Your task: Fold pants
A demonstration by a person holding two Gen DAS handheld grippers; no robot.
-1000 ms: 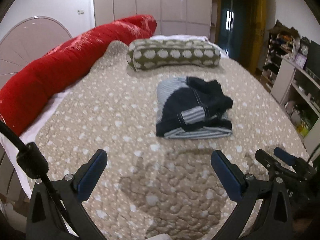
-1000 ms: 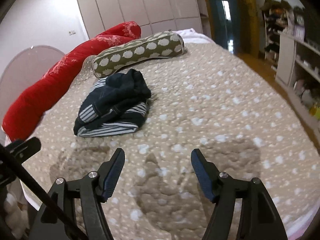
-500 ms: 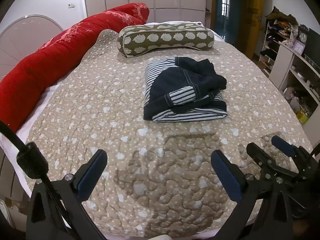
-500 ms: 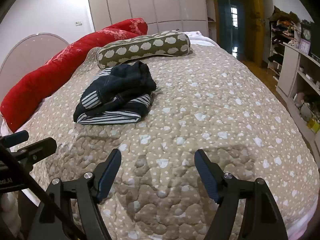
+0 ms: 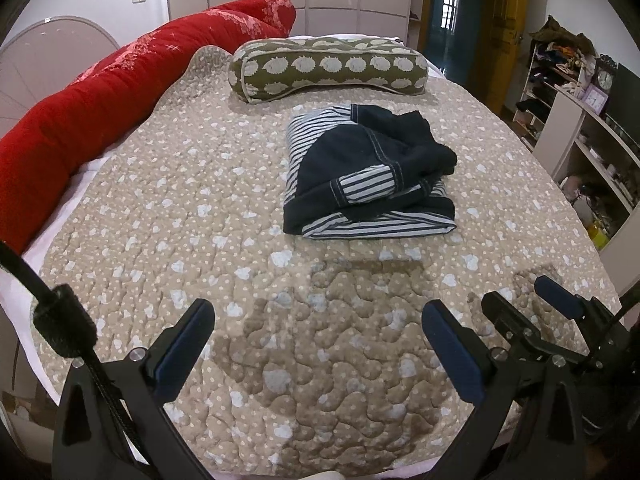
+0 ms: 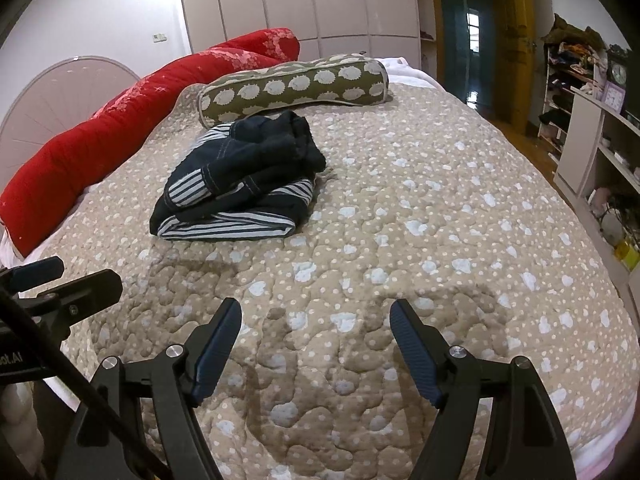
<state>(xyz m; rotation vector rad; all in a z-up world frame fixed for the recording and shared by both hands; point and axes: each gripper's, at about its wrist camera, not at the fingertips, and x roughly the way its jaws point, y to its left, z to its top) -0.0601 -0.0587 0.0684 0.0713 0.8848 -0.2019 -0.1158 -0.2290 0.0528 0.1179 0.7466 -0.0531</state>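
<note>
Folded pants (image 5: pixel 368 176) lie between green bolster (image 5: pixel 328 68) and near quilt (image 5: pixel 200 220).

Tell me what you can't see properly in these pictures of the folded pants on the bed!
- Underside and inner layers of the pants: hidden in both views by their own top folds.
- Right gripper in the left wrist view: cut off by the picture's right edge.
- Small things on the shelves: too tiny and warped to name.
- Near edge of the bed quilt: blocked by the open left gripper and its frame.
</note>
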